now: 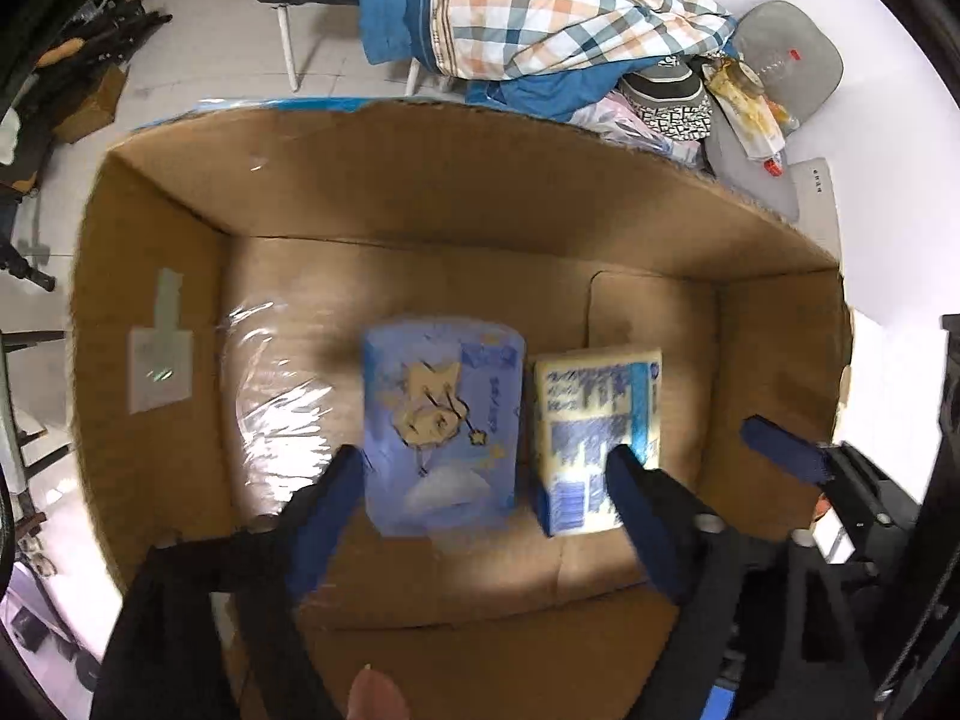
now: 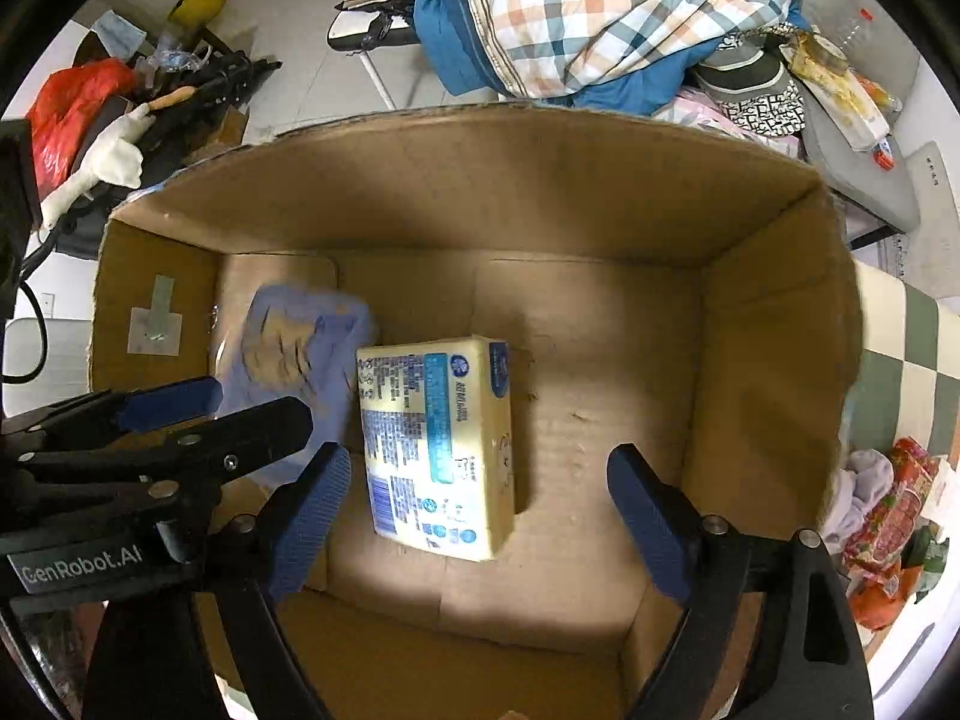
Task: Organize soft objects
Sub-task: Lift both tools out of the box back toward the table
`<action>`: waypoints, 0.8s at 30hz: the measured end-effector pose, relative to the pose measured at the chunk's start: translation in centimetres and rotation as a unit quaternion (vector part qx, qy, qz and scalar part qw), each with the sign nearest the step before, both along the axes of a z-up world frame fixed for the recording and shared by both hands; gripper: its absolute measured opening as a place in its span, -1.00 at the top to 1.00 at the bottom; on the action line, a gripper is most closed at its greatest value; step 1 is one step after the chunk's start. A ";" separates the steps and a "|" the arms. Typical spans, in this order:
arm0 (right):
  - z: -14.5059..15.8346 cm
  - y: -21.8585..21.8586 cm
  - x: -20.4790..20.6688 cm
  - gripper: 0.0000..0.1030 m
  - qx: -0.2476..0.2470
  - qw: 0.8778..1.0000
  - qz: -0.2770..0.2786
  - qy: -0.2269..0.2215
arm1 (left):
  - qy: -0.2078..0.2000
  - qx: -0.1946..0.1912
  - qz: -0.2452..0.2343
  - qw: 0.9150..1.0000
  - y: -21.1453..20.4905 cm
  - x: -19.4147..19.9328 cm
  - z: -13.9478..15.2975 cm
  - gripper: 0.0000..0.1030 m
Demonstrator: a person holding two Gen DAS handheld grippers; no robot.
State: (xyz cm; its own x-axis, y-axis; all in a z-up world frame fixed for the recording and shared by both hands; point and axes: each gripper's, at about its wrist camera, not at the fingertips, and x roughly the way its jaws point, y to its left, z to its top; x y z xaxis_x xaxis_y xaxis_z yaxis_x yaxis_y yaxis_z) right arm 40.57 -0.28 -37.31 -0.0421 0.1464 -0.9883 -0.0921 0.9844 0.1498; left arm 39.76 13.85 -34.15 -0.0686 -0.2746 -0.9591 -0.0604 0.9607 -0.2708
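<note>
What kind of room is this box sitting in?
Probably a cluttered home room or storeroom: a checked quilt heaped on a chair, a red bag on the tiled floor, and tissue packs inside the cardboard box.

2 soft tissue packs, blue (image 1: 441,432) & yellow (image 1: 600,438), lie flat side by side on cardboard box (image 1: 420,204) floor.

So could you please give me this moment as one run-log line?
left gripper: open | right gripper: open | blue pack, yellow pack: in cardboard box
</note>
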 end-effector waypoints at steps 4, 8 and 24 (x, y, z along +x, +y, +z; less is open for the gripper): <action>1.2 0.0 -1.1 -0.94 -0.008 1.000 0.005 -0.006 | -0.010 0.002 0.014 1.000 0.7 -1.2 0.9 -0.75; 2.2 -0.2 -2.5 -1.00 -0.009 1.000 0.002 -0.007 | -0.032 0.021 0.025 0.999 1.4 -2.9 2.4 -0.77; 8.8 -1.4 -12.7 -1.00 -0.052 0.996 -0.020 -0.069 | -0.148 0.082 0.022 0.985 0.8 -11.7 10.4 -0.78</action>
